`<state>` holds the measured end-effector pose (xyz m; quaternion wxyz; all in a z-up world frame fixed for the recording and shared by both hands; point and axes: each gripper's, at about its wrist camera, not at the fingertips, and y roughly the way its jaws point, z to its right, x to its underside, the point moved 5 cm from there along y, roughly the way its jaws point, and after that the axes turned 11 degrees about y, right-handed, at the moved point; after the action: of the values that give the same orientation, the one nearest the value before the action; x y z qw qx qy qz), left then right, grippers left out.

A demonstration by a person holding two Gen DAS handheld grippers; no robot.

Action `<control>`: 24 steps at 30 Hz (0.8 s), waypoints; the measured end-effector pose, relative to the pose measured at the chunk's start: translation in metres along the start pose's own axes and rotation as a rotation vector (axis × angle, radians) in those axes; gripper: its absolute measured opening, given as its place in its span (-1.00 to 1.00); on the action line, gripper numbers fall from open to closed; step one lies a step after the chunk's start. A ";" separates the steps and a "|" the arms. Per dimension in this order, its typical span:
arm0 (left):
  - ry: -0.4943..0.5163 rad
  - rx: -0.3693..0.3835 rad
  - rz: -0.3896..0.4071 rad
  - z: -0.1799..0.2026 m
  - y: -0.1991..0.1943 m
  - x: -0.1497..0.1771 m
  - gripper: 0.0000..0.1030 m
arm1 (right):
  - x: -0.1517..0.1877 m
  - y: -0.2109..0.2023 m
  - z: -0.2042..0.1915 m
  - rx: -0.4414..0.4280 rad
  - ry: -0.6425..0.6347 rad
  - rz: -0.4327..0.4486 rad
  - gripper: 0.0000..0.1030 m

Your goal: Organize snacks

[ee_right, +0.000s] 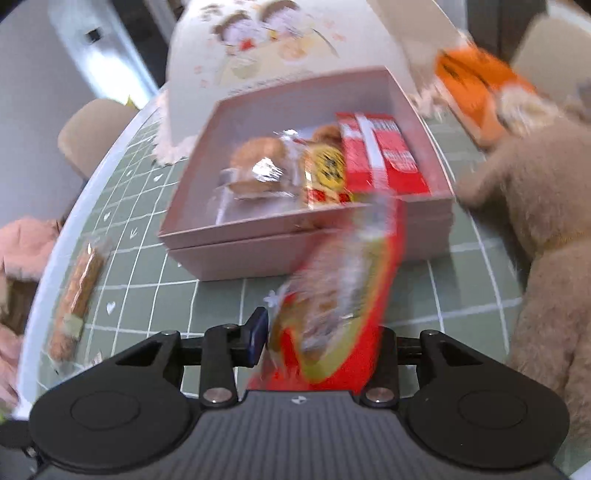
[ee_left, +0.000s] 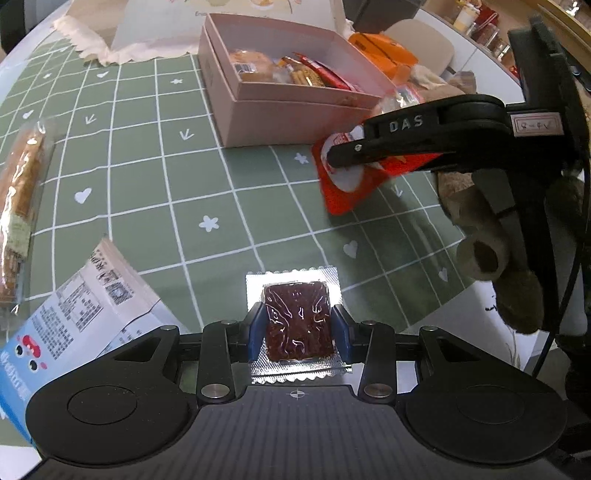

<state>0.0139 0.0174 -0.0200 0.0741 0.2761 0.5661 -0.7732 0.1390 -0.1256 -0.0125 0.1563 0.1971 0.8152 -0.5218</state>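
Covering the table is a green cloth (ee_left: 147, 177) ruled in white squares and dotted with small white hearts, flowers and arrows; a pale rim of the tabletop shows past its edge in the right wrist view. Near the middle stands a pink box (ee_left: 280, 110) with its top off, holding wrapped pastries and red packets, and behind it rises a pale lid or panel printed with a cartoon picture (ee_right: 273, 40). The left gripper (ee_left: 299, 332) has its blue pads pressed against both sides of a dark red-brown snack in clear and silver wrap (ee_left: 295, 317), which lies low over the cloth in front of the camera. The right gripper (ee_right: 321, 332) is clamped on a red snack bag (ee_right: 343, 280), held up just in front of the box's near wall; this view is blurred, so the bag's print cannot be read. A long biscuit stick in clear wrap (ee_left: 20, 206) lies by the left edge of the cloth, and a blue and white packet with small printed text (ee_left: 74, 317) sits beside the left gripper. A tan plush toy (ee_right: 546, 206) stands right of the box, with an orange package (ee_right: 476, 88) behind it. Beyond the table are a beige chair back (ee_right: 92, 133) and, far right in the left wrist view, shelves with jars (ee_left: 480, 26).
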 end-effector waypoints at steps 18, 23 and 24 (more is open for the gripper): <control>-0.117 0.119 0.176 -0.009 -0.023 -0.037 -0.16 | 0.012 -0.113 0.008 -0.060 -0.088 0.033 -0.75; -0.081 0.086 0.358 -0.010 -0.057 -0.105 -0.16 | -0.004 -0.125 0.018 -0.072 -0.059 0.072 -0.87; -0.070 0.073 0.369 -0.010 -0.059 -0.117 -0.16 | -0.003 -0.126 0.019 -0.082 -0.061 0.067 -0.87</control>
<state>0.0905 0.0239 0.0870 0.2244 0.3507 0.4745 -0.7756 0.0819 -0.1908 0.0804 0.2065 0.2019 0.8236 -0.4882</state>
